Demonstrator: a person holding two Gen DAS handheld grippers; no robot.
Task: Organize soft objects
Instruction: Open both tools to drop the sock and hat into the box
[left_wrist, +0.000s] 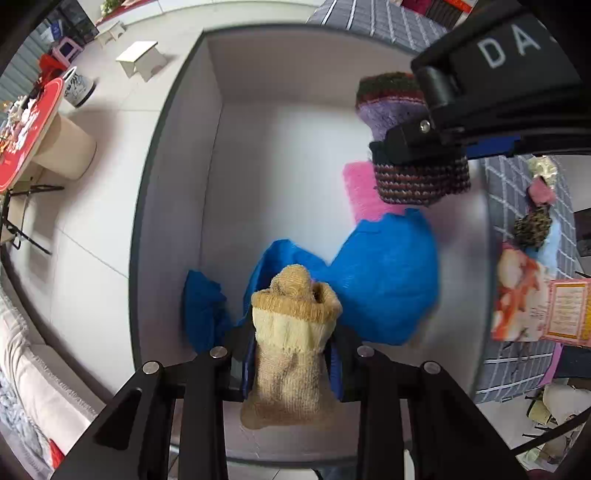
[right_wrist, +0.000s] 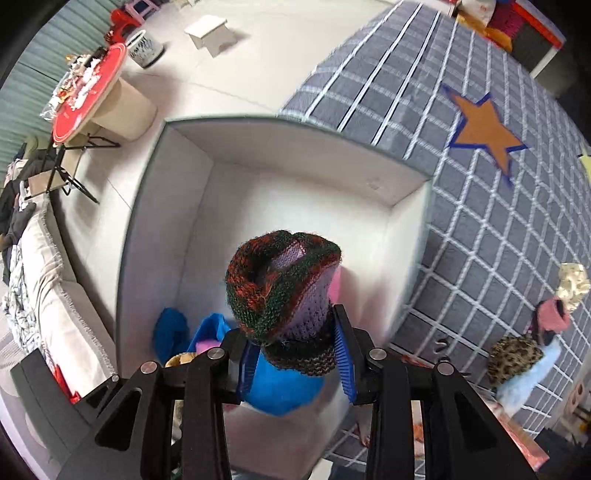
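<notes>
My left gripper (left_wrist: 291, 365) is shut on a tan rolled sock (left_wrist: 291, 332) and holds it over the white box (left_wrist: 177, 147). My right gripper (right_wrist: 295, 354) is shut on a purple knit item with a red-green cuff (right_wrist: 284, 288), also above the box (right_wrist: 147, 229); it shows in the left wrist view (left_wrist: 395, 103) at upper right. Blue soft items (left_wrist: 384, 280) and a pink one (left_wrist: 360, 192) lie in the box.
A grey checked rug (right_wrist: 480, 240) with an orange star (right_wrist: 484, 129) lies right of the box. More soft items, one leopard-print (right_wrist: 513, 354), lie on it. A red round table (right_wrist: 88, 88) and a white stool (right_wrist: 210, 31) stand on the tiled floor.
</notes>
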